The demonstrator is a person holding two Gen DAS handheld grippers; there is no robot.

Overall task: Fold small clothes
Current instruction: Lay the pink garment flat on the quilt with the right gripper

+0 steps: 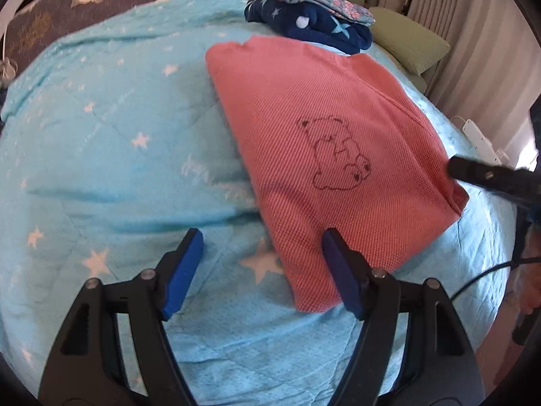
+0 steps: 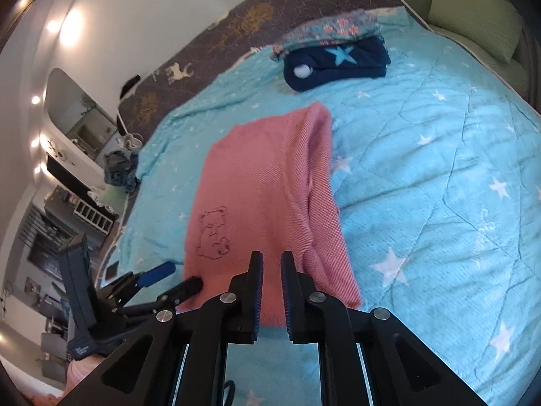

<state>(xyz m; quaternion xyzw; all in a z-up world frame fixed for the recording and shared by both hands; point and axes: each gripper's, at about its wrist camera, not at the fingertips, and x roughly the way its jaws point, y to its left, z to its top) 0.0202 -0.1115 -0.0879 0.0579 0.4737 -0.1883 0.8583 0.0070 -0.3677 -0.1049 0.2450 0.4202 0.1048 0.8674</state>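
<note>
left hand-held gripper jaws spread wide, empty, over the near corner of the pink garment. right hand-held gripper jaws narrowly parted at its near edge; whether they pinch fabric is hidden. garment lies folded on the blue star quilt, bear outline up. beyond: navy star garment under a floral one, blurred.

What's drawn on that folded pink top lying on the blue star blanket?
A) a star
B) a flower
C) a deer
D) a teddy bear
D: the pink top carries a dark outline of a sitting teddy bear, seen from the right tongs' camera too.
</note>
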